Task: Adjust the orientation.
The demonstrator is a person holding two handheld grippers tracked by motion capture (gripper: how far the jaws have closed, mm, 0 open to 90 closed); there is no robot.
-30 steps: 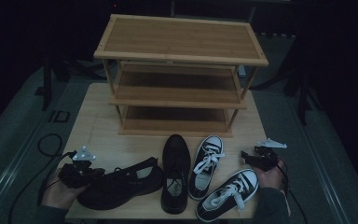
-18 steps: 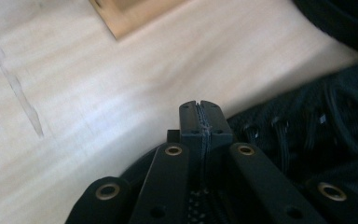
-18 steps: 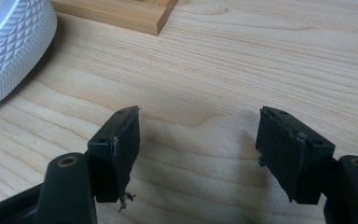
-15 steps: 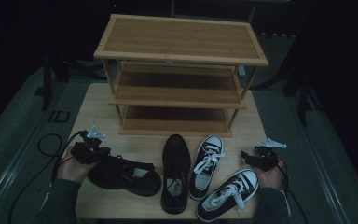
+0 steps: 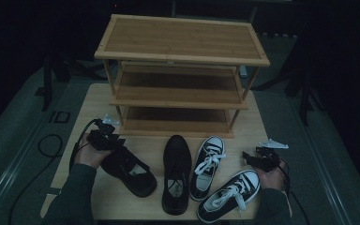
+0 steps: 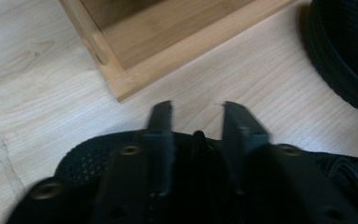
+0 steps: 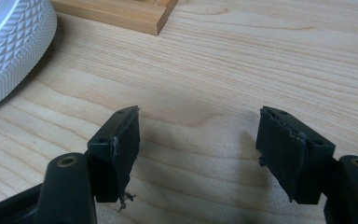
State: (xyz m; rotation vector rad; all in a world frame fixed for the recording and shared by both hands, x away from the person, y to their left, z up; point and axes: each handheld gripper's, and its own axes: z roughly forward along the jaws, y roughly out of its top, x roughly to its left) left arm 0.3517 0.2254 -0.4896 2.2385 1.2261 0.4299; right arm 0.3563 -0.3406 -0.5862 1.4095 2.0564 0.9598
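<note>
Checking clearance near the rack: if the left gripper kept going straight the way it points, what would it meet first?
Probably the wooden rack's bottom front corner post. The left gripper, jaws just opened above the black shoe, faces it across bare table; depth is unclear.

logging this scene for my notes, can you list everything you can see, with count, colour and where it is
shoe rack: 1, light wood, three shelves, far half of table
table: 1, pale wood, under everything
black shoes: 2, one at front left under the left gripper, one front centre
sneakers: 2, black with white laces and toes, front right
left gripper: 1, black, jaws just opening, astride the left shoe
right gripper: 1, black, open over bare table at right
</note>
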